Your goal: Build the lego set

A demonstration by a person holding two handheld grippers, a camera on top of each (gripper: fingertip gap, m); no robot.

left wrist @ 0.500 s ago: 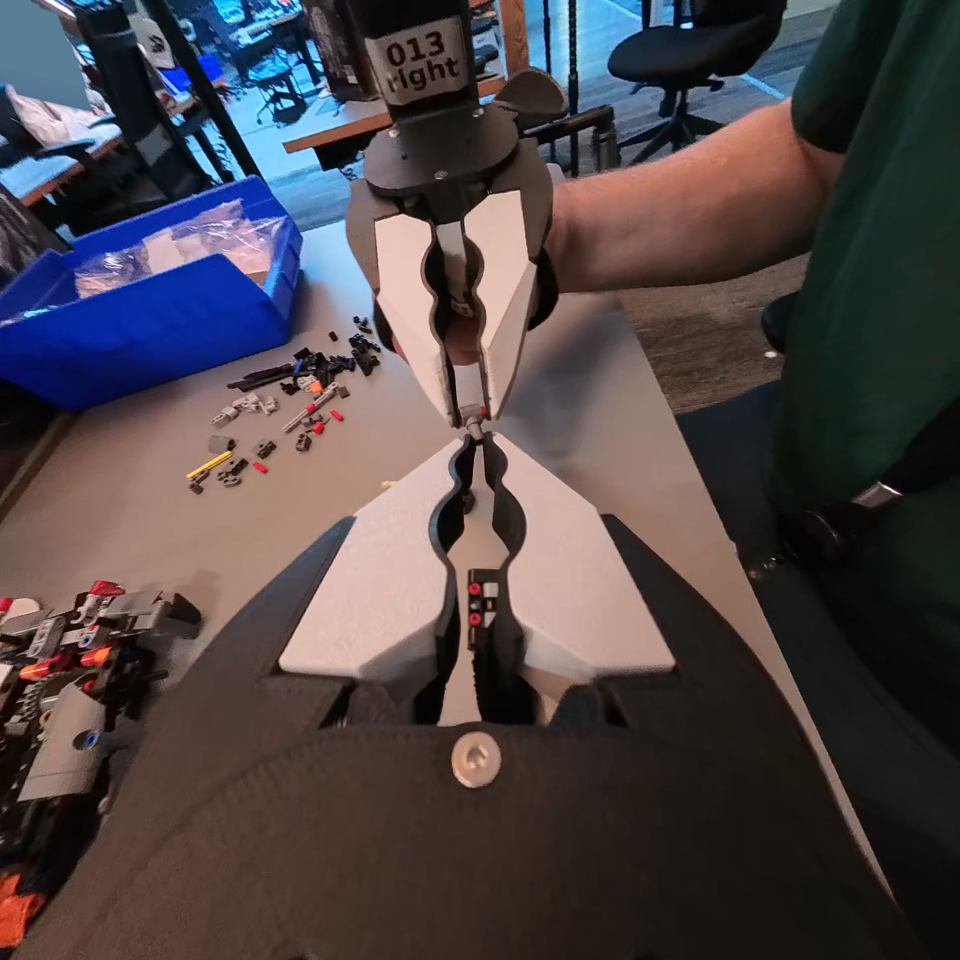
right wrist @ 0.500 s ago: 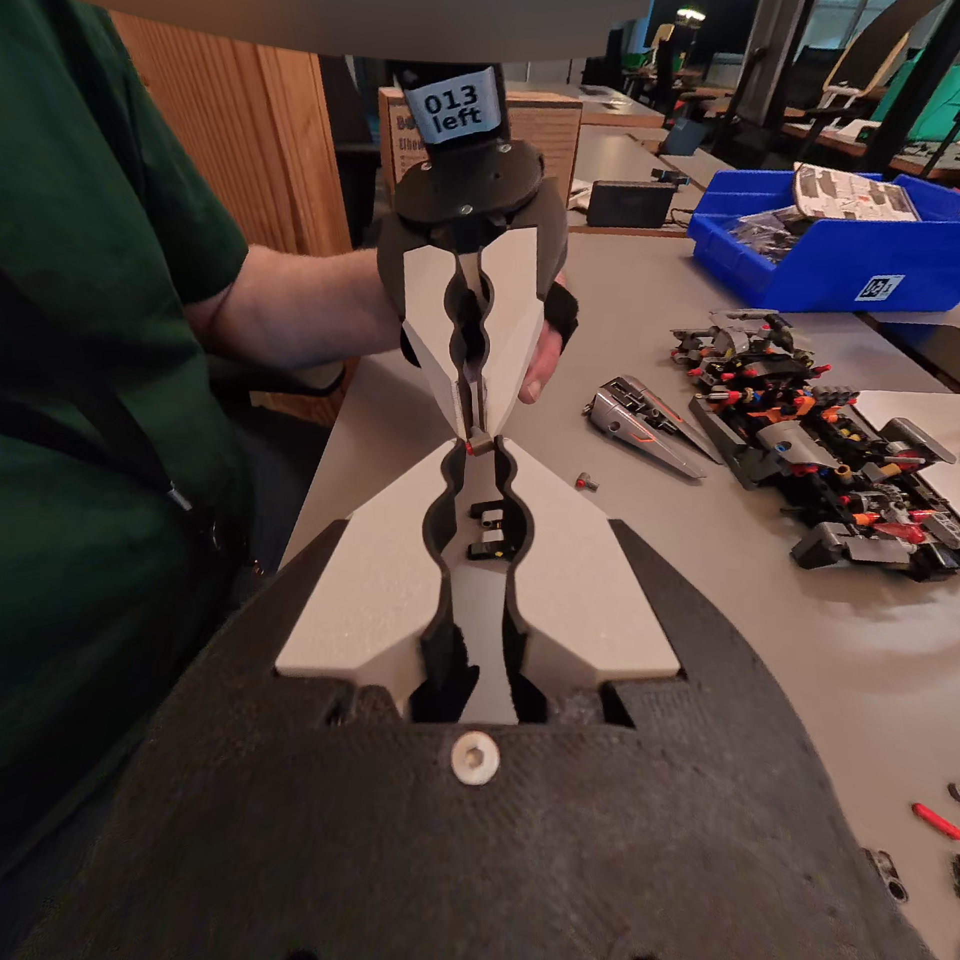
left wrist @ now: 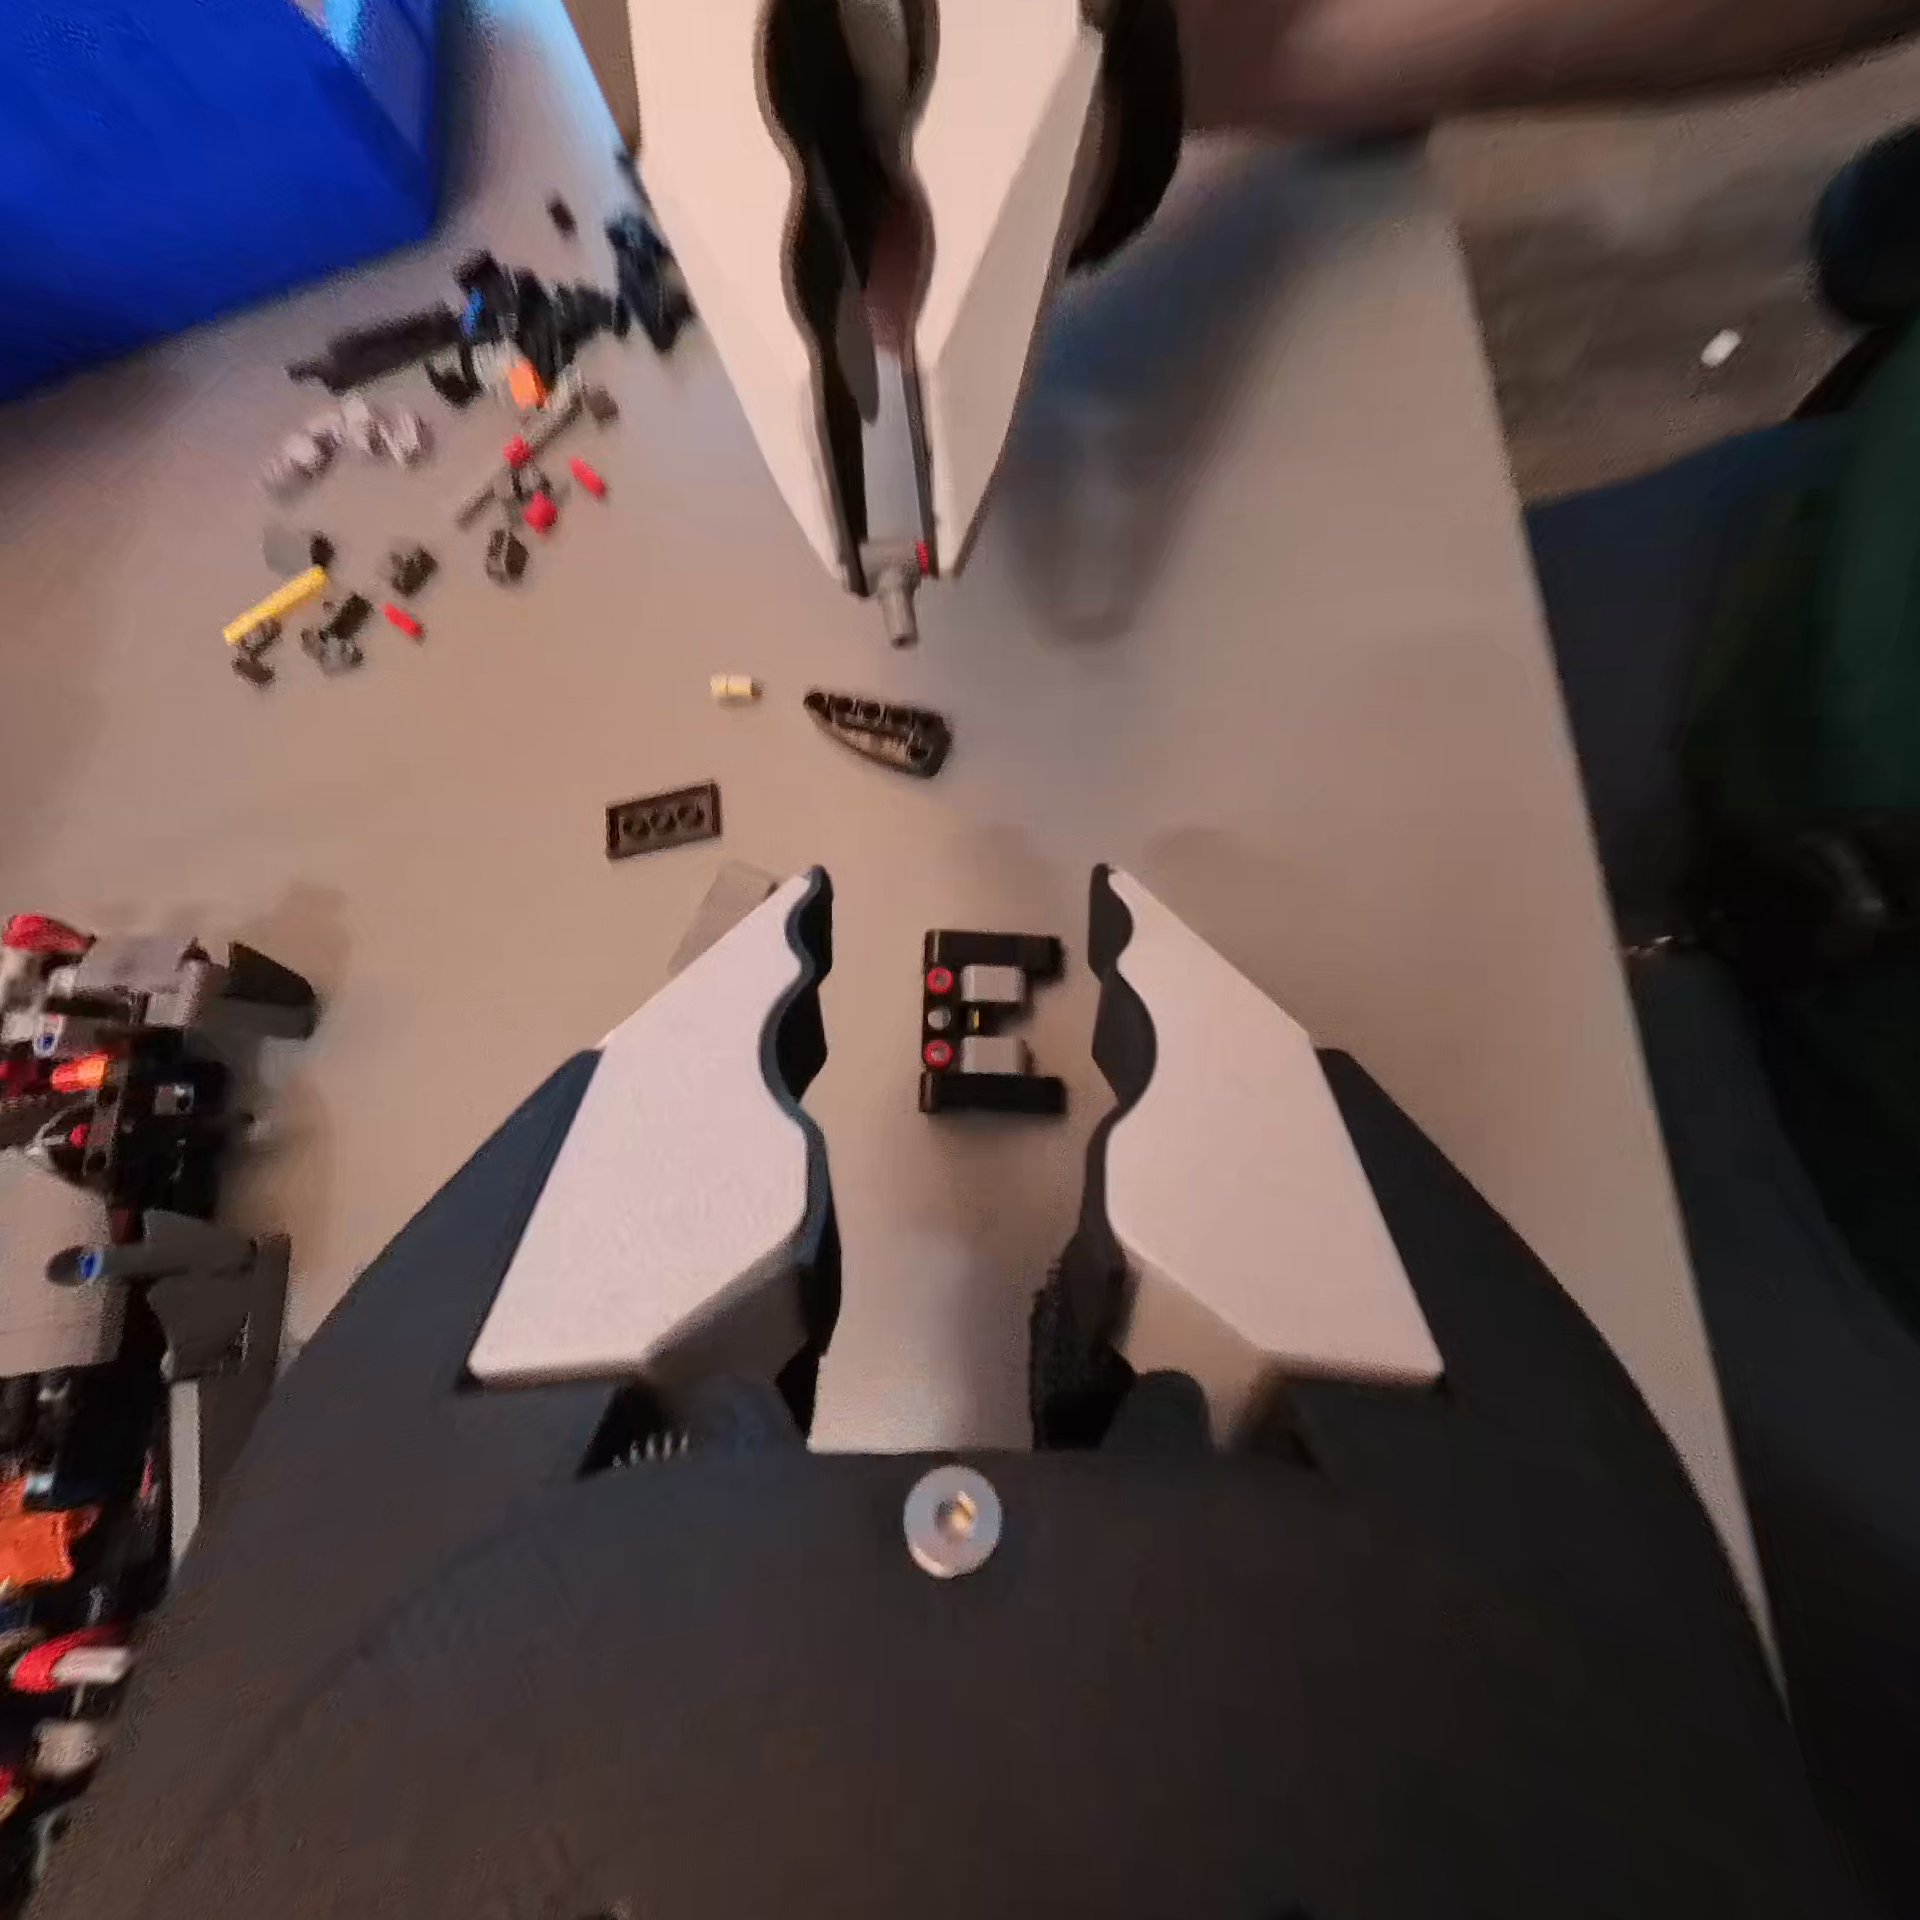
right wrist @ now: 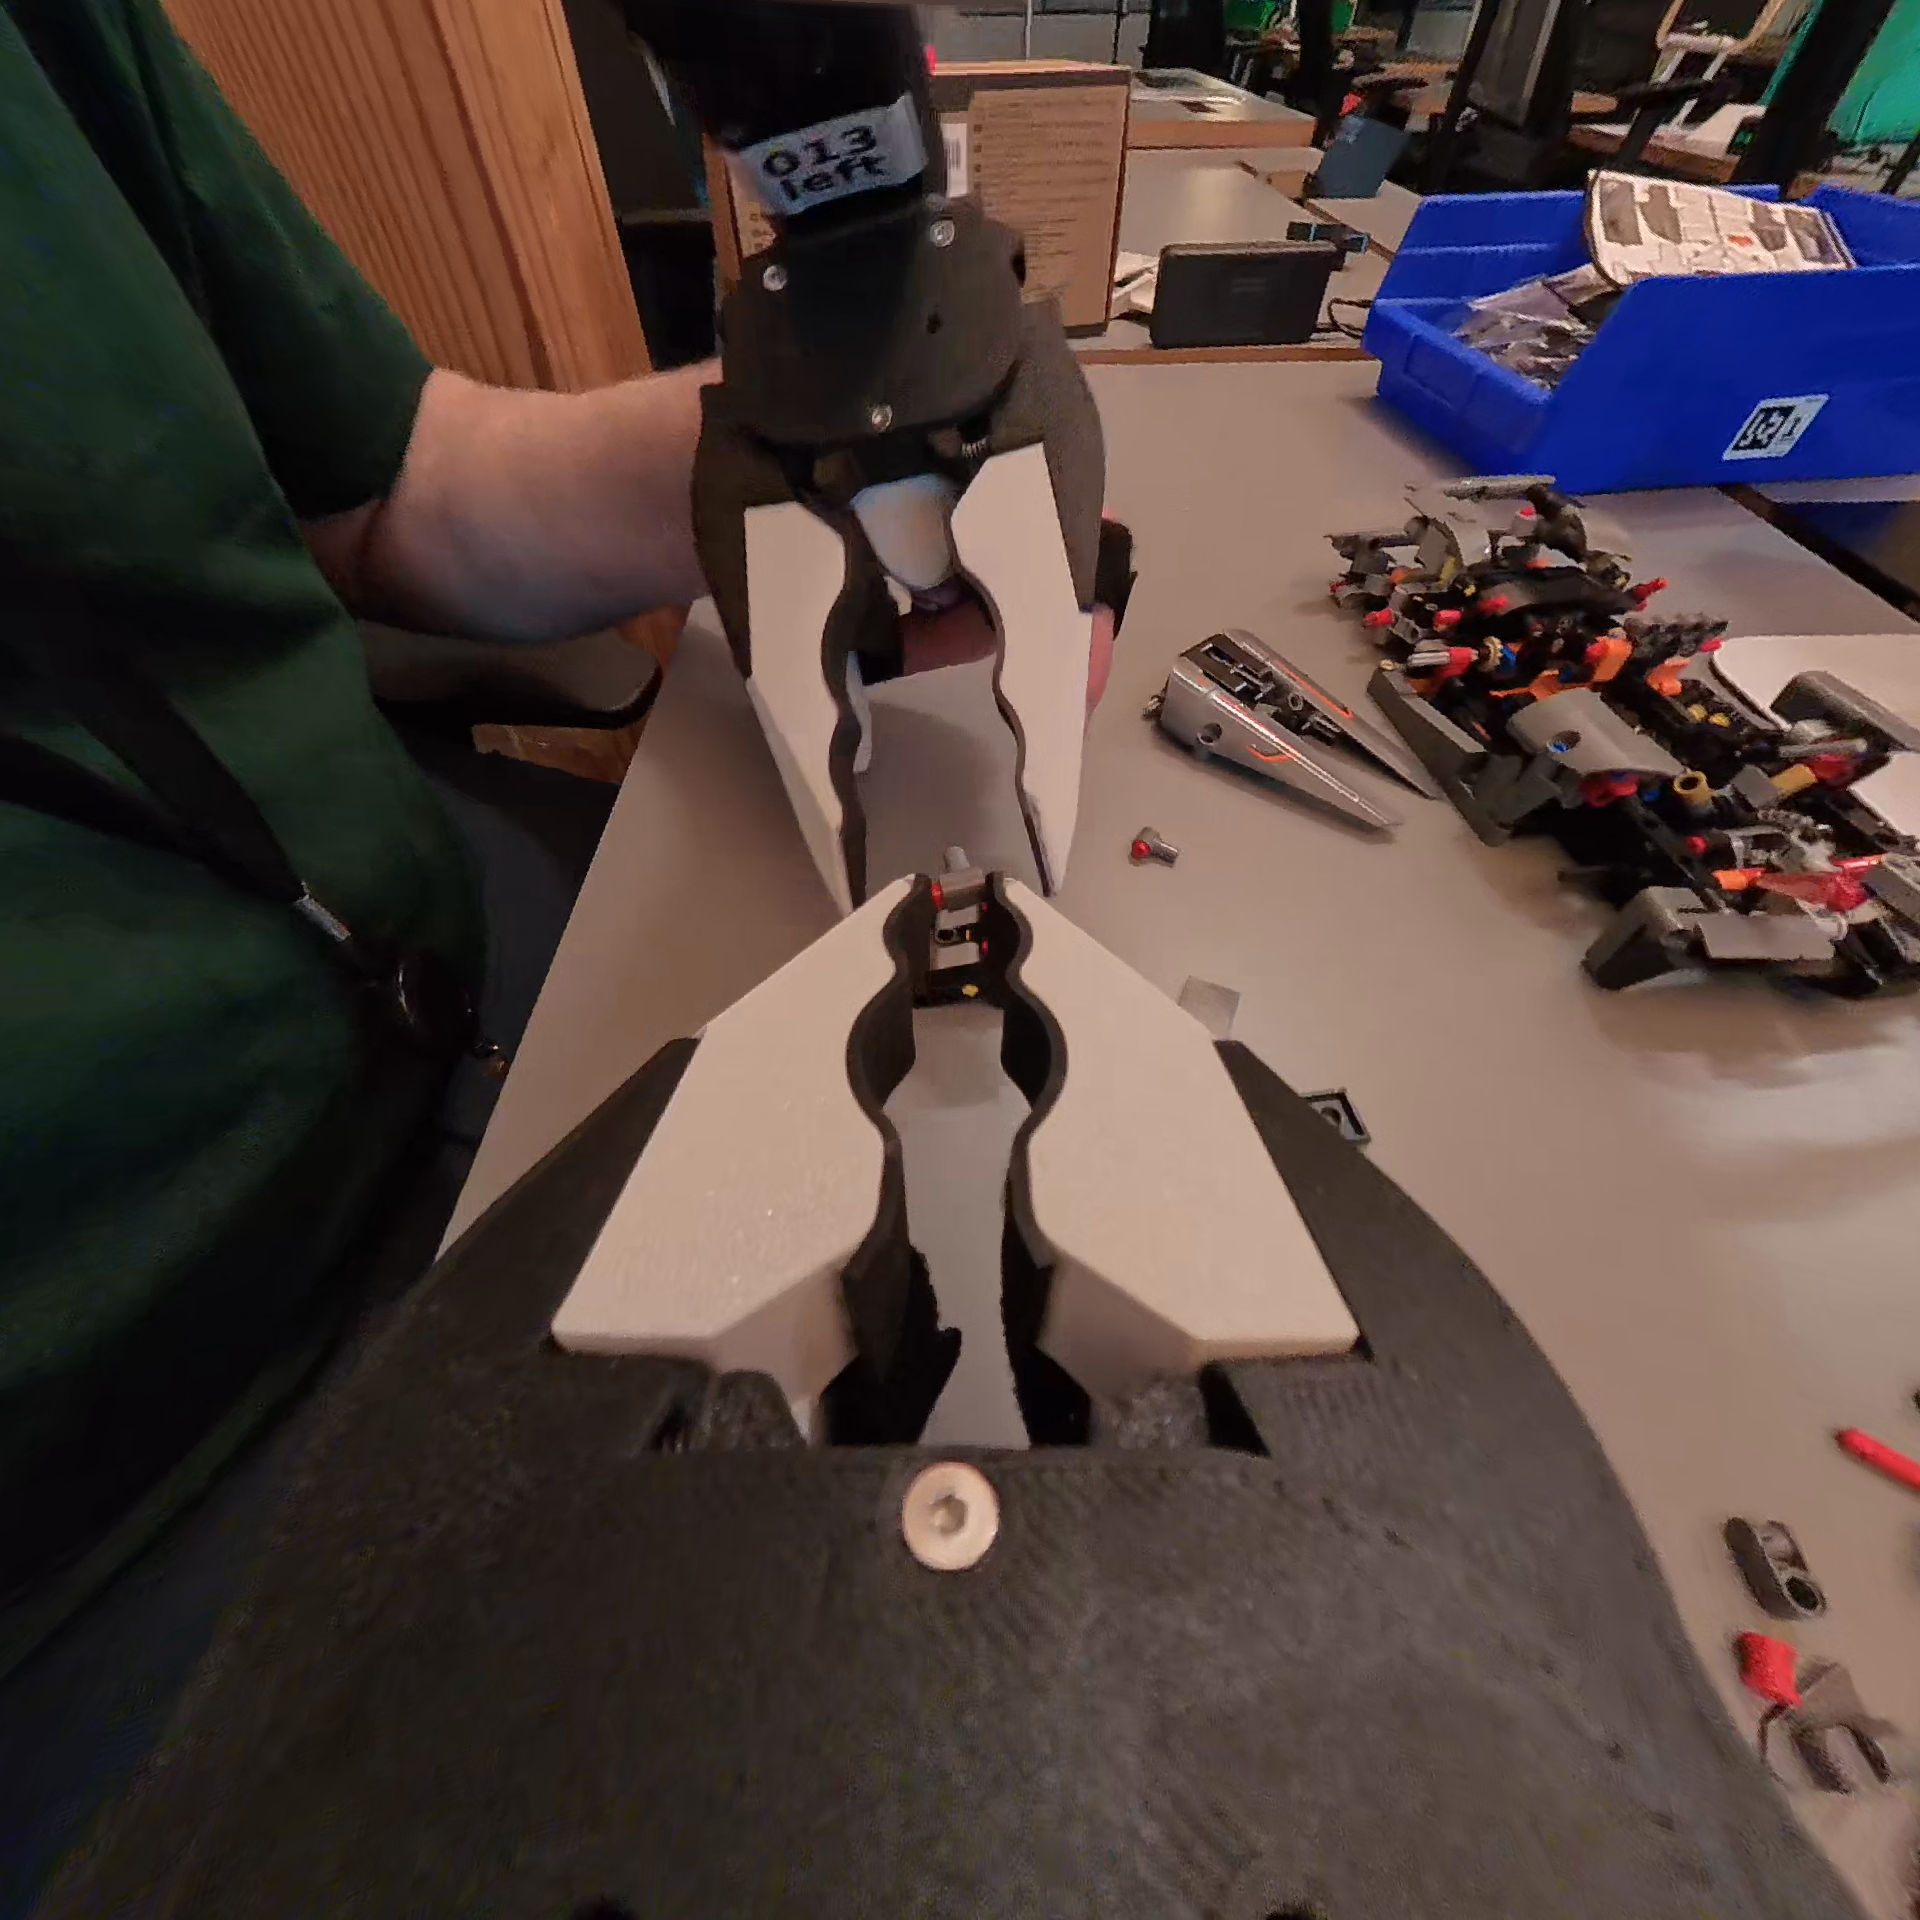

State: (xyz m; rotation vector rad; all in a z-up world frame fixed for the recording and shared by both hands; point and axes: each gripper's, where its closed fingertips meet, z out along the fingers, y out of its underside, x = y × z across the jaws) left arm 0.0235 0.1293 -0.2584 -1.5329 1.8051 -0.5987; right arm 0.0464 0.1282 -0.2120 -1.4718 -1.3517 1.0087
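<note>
- The left tongs [left wrist: 961, 883] point forward and downward at the grey worktop [left wrist: 1299, 727]. Their two white fingers stand wide apart and hold nothing.
- Between these open fingers, on the worktop, lies one small black lego sub-assembly [left wrist: 992, 1023]. It has a comb shape with two grey blocks and two red pins on its one side.
- The right tongs [right wrist: 951, 883] come from the opposite side, and their tips are close in front of the tips of the left tongs. A bare forearm [right wrist: 530, 509] is seen behind the left tongs in the right wrist view.
- The right tongs are closed on one small grey lego pin piece [left wrist: 894, 592]. Its round end sticks out of the tips, and a red spot shows beside it.
- Ahead of the left tongs lie three single parts: one black flat plate [left wrist: 663, 819] with three holes, one black curved part [left wrist: 881, 732] and one small pale connector [left wrist: 735, 688].
- Farther, to the left of the right tongs, there is a scattered pile of loose small parts [left wrist: 457, 457]; the view is blurred, so I cannot count them surely.
- The big half-built lego car [right wrist: 1621, 748] stands to the right of the right tongs, with one grey pointed panel [right wrist: 1278, 727] beside it and one blue bin [right wrist: 1662, 343] behind.
</note>
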